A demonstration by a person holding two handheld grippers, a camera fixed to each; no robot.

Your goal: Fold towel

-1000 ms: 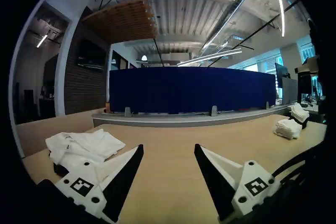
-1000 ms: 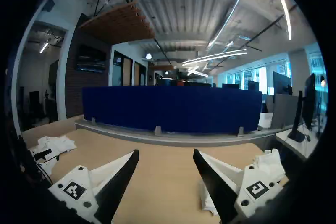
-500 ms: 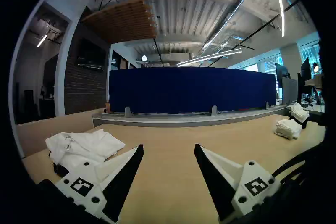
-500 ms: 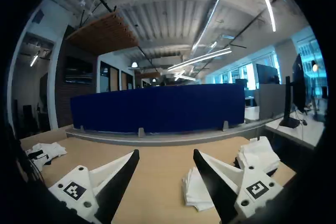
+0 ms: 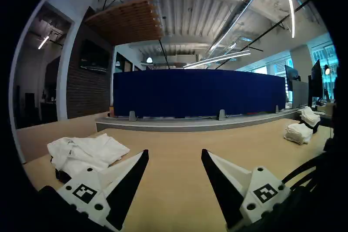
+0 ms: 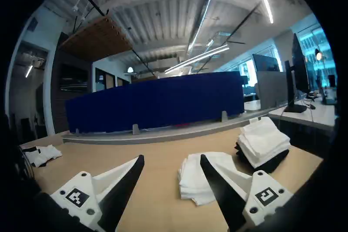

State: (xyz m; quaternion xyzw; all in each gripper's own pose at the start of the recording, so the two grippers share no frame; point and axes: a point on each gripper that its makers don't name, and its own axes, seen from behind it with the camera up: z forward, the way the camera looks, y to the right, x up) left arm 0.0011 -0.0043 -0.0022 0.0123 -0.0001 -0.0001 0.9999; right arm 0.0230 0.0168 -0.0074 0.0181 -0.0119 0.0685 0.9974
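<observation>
A loose, unfolded white towel (image 5: 85,152) lies on the wooden table (image 5: 178,145) at the left, just beyond my left gripper (image 5: 174,158), which is open and holds nothing. Folded white towels (image 5: 299,132) sit far off at the right. In the right gripper view, my right gripper (image 6: 172,162) is open and empty, close above the table. A folded white towel stack (image 6: 195,180) lies partly behind its right finger (image 6: 230,188). A second, taller folded stack (image 6: 263,139) rests on something black farther right. The unfolded towel (image 6: 41,154) shows small at the far left.
A blue divider panel (image 5: 195,92) on a grey rail runs along the table's back edge. A neighbouring desk with monitors (image 6: 300,79) stands to the right. Black cables (image 5: 311,166) lie by the left gripper's right finger.
The right gripper has swung to the right, bringing the two folded stacks from the edge into full view. The left gripper has stayed still.
</observation>
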